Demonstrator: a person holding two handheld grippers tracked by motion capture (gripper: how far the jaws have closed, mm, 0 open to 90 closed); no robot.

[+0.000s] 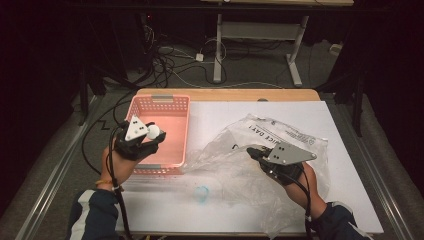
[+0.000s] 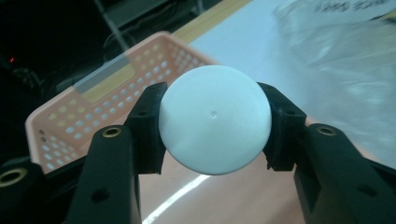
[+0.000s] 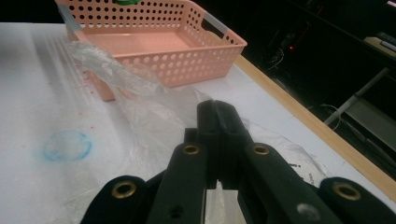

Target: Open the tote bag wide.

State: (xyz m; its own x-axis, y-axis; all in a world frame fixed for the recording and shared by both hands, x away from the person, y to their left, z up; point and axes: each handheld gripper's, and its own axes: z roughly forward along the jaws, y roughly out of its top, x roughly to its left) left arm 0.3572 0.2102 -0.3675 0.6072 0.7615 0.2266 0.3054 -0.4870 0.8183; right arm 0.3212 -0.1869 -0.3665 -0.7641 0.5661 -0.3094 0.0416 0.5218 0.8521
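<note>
white ball in the left jaws, over the basket

closest to the lens in the left gripper view is the ball (image 2: 215, 119), a smooth white sphere with a tiny dimple on its face, pinched across its widest part between the two black pads (image 2: 152, 126) of the left gripper (image 1: 150, 134). the jaws stand about half closed, pressed on either side of it. in the high view the ball (image 1: 153, 132) sits at the tip of that gripper, held up over the near half of the pink basket (image 1: 172, 102), which looks empty.

judging by its even, matte shell, the ball is probably light, hollow and stiff, and slick as well: a round thing like this tends to squirt out if the pads sit off its middle. the present hold across the equator looks like the right place. a gentle squeeze should do; more may dent it.

the right gripper (image 3: 218, 109) has its jaws fully together, pinching a fold of the clear bag (image 1: 260, 145) that lies crumpled on the white sheet (image 1: 345, 165) right of the basket. the bag is thin, limp film, slippery and easy to tear, best taken by a gathered edge as it is now. a blue ring mark (image 1: 201, 192) shows on the sheet near the front.
</note>
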